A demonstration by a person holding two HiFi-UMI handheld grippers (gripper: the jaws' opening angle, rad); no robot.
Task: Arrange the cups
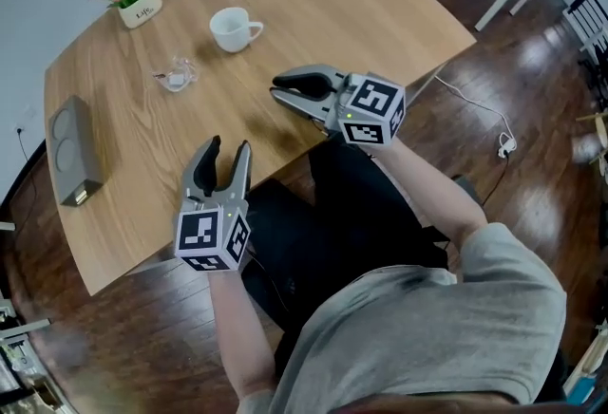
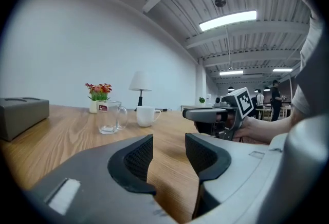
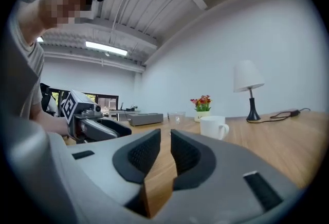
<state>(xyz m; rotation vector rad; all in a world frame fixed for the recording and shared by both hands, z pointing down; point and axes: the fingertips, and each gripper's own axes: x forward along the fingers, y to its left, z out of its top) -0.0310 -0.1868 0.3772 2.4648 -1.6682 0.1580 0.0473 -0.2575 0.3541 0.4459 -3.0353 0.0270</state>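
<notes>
Both empty: left gripper [image 1: 229,148] jaws apart, right gripper [image 1: 276,87] jaws barely parted; mug [image 1: 233,28] and glass [image 1: 177,74] ahead, untouched.

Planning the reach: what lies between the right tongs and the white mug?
Nothing; the head view shows only bare tabletop between the right tongs and white mug.

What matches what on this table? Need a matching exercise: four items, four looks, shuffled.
Items
1. mug
2. glass cup
3. box
4. flower pot

Looks
A. grey
B. clear
C. white, red flowers in it
D. white, with a handle

Pairs: 1-D, 2-B, 3-A, 4-C
</notes>
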